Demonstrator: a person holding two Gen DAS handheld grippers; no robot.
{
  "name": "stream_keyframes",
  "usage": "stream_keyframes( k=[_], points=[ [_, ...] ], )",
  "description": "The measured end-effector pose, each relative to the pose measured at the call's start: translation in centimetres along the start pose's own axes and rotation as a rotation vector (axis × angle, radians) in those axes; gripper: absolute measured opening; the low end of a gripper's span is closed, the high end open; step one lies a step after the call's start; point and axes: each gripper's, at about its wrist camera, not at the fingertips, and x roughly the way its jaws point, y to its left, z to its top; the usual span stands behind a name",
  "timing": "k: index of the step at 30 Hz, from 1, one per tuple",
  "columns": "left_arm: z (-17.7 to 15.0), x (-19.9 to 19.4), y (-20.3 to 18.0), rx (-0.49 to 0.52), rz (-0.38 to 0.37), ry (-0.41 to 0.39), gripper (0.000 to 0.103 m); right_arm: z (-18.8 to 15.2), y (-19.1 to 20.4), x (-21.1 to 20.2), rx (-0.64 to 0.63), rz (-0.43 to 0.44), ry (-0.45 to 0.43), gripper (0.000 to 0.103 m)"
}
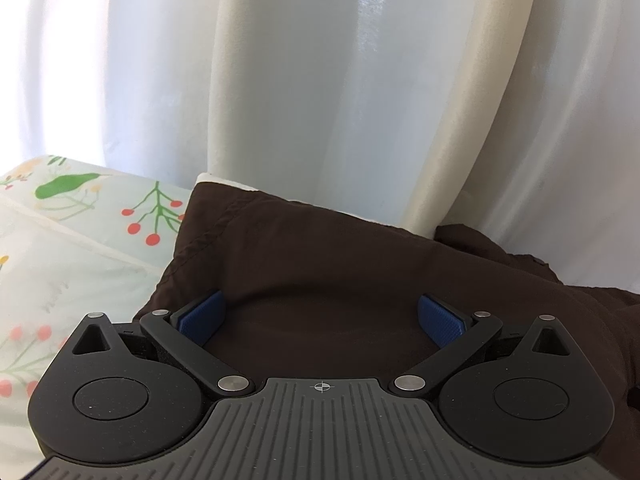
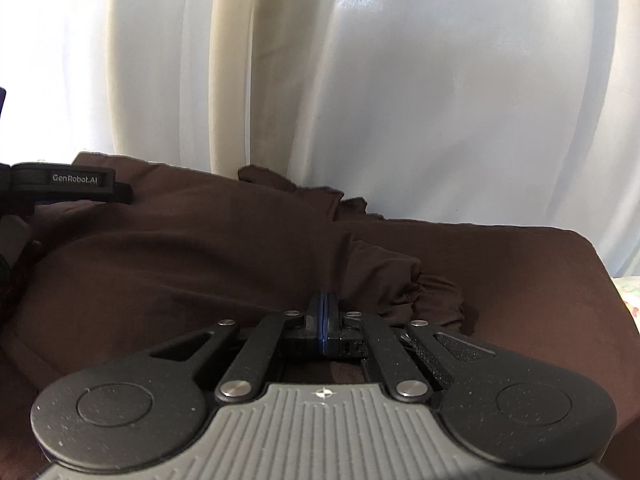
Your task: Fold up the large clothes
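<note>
A dark brown garment (image 1: 320, 264) lies folded on the bed and fills the lower half of both views. My left gripper (image 1: 320, 316) hovers just over its near left part, open wide, with only flat cloth between the blue pads (image 1: 200, 316). My right gripper (image 2: 323, 300) is shut, its pads pressed together on a thin ridge of the brown garment (image 2: 240, 248) that runs up from the tips. Gathered cloth (image 2: 404, 284) bunches just right of them. In the right wrist view, one finger of the left gripper (image 2: 80, 184) reaches in from the left edge above the cloth.
A floral bedsheet (image 1: 60, 248) shows left of the garment, and a sliver of it (image 2: 628, 292) at the far right. White curtains (image 1: 320, 80) hang close behind the far edge of the garment, with a cream fold (image 1: 460, 120) among them.
</note>
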Motion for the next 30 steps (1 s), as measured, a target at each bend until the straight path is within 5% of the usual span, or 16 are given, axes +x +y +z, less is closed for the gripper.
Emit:
stream_keyframes(
  k=[6, 9, 12, 22, 26, 30],
  points=[
    [0.2, -2.1, -0.7, 0.089, 0.029, 0.041, 0.103, 0.8, -0.6, -1.7, 0.023, 0.033, 0.015, 0.000],
    [-0.7, -6.3, -0.5, 0.117, -0.039, 0.053, 0.103, 0.5, -1.2, -5.1, 0.074, 0.112, -0.029, 0.002],
    [-2.7, -9.1, 0.0, 0.109, -0.095, 0.089, 0.103, -1.1, -0.9, -5.1, 0.028, 0.102, 0.030, 0.003],
    [-4.5, -8.8, 0.4, 0.212, -0.056, 0.096, 0.103, -1.6, -0.4, -3.6, -0.056, 0.105, 0.033, 0.002],
    [-3.2, -12.9, 0.8, 0.196, -0.032, 0.163, 0.103, -0.4, -2.5, -7.5, 0.060, 0.161, 0.084, 0.003],
    [-4.1, -22.5, 3.0, 0.138, -0.069, 0.134, 0.103, -2.9, -6.9, -16.6, 0.178, 0.218, 0.069, 0.039]
  ],
)
